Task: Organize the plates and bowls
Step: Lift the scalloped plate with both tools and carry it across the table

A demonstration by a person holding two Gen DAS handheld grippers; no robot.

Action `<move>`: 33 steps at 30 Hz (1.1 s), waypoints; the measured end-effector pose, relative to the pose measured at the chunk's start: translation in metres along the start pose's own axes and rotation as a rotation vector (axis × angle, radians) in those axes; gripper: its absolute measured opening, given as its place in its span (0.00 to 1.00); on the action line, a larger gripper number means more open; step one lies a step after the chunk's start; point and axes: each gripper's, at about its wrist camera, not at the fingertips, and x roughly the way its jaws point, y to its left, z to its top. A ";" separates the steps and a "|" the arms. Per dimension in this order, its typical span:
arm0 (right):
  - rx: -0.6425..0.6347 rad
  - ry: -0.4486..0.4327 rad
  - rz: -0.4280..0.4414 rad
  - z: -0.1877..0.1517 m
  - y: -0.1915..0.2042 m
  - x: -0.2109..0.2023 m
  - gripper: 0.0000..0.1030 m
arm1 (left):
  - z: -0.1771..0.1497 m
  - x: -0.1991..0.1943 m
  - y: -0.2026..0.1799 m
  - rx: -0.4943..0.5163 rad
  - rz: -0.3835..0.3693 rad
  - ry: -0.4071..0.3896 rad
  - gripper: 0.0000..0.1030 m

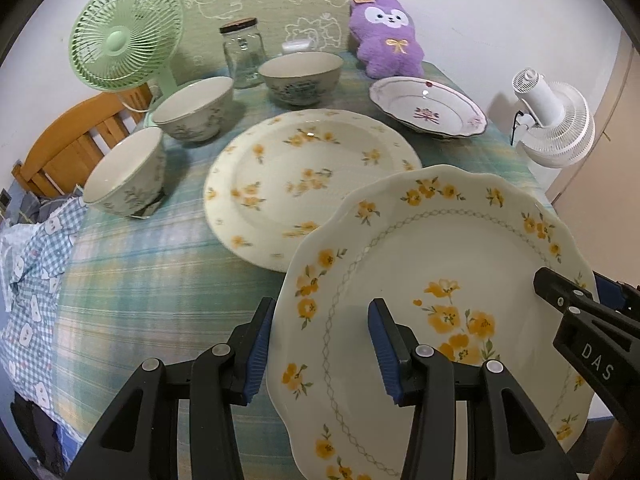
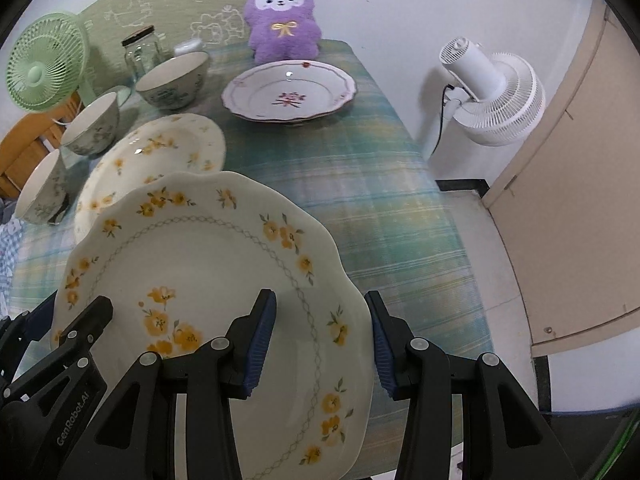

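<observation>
Step in hand: carrying the scalloped plate (image 1: 432, 280), lifted clear of the plaid tablecloth (image 1: 152, 272) at lower right of the left wrist view, toward the yellow-flower plate (image 1: 308, 184) at frame centre. Next move, likely: centre it above that plate and lower it level. Both grippers pitch steeply downward. Left gripper (image 1: 322, 344) clamps the plate's left rim; right gripper (image 2: 320, 342) clamps its right rim. Three bowls (image 1: 192, 110) wait at upper left.

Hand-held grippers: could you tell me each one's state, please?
Left hand-held gripper: holding the scalloped plate by its rim.
Right hand-held gripper: holding its opposite rim.
</observation>
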 end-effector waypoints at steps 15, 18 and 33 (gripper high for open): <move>-0.001 0.036 -0.002 0.005 -0.053 0.029 0.47 | 0.005 0.020 -0.055 -0.015 0.006 0.029 0.45; -0.005 0.043 -0.003 0.005 -0.059 0.033 0.47 | 0.004 0.026 -0.060 -0.017 0.007 0.042 0.45; -0.033 0.087 0.021 0.010 -0.062 0.058 0.47 | 0.003 0.043 -0.067 -0.051 0.030 0.084 0.45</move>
